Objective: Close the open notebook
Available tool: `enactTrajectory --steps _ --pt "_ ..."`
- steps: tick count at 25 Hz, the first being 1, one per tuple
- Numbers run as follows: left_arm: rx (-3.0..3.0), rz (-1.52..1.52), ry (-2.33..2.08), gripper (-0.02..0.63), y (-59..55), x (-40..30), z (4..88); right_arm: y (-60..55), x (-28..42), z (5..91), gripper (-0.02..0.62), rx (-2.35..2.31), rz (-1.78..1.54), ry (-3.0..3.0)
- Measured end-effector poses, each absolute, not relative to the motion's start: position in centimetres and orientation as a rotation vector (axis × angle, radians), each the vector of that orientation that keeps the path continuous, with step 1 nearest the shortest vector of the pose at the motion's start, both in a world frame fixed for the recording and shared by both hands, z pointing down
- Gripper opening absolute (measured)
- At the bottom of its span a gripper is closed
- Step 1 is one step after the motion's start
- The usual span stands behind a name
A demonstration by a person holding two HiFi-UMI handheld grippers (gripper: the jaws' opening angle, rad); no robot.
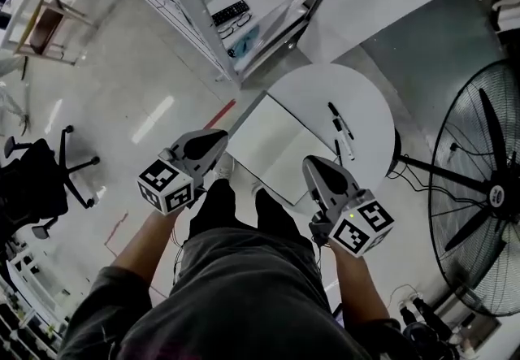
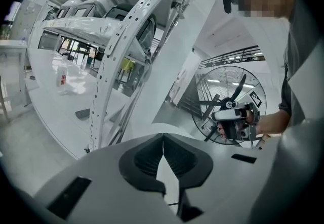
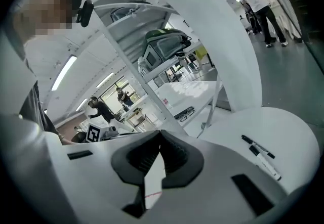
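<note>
White and flat, the rectangular open notebook (image 1: pixel 272 147) is seen lying at the near edge of the round white surface (image 1: pixel 370 102), untouched, so its closing is judged not yet begun. The left tongs (image 1: pixel 218 137) and right tongs (image 1: pixel 314 165) are pressed together, empty, in the air beside it. No spine or fold can be made out, and part of its near edge is hidden behind the right tongs.

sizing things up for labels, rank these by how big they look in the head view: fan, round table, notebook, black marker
1. fan and round table: near alike, and the frame edge cuts off the fan
2. notebook
3. black marker
</note>
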State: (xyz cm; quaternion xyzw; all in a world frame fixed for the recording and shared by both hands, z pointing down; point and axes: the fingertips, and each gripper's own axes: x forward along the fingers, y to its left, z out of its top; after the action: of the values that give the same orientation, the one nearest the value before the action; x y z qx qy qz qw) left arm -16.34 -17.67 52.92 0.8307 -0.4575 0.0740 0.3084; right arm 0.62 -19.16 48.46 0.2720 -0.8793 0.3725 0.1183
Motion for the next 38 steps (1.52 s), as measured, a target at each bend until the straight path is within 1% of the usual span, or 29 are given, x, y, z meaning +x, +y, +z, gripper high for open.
enactTrajectory --steps 12,14,18,24,32,38 --pt "2.134 0.227 -1.159 0.022 -18.3 -17.2 61.7 -20.7 -1.4 52.7 0.018 0.666 1.091 -2.489" --pt "2.111 0.234 -1.151 0.06 -18.1 -17.4 63.2 -20.6 -1.5 53.5 0.018 0.655 1.099 -2.471" --pt "2.069 0.246 -1.113 0.098 -17.6 -17.4 66.1 -20.3 -1.5 54.8 0.018 0.647 1.118 -2.438" --pt "2.005 0.278 -1.046 0.171 -16.6 -17.3 70.4 -19.8 -1.6 56.4 0.018 0.64 1.135 -2.4" --pt "1.901 0.223 -0.937 0.259 -15.0 -17.3 74.0 -18.7 -2.2 57.4 0.018 0.622 1.142 -2.359" --pt "1.852 0.182 -0.822 0.265 -14.3 -16.6 75.3 -18.4 -2.1 58.0 0.018 0.646 1.148 -2.335"
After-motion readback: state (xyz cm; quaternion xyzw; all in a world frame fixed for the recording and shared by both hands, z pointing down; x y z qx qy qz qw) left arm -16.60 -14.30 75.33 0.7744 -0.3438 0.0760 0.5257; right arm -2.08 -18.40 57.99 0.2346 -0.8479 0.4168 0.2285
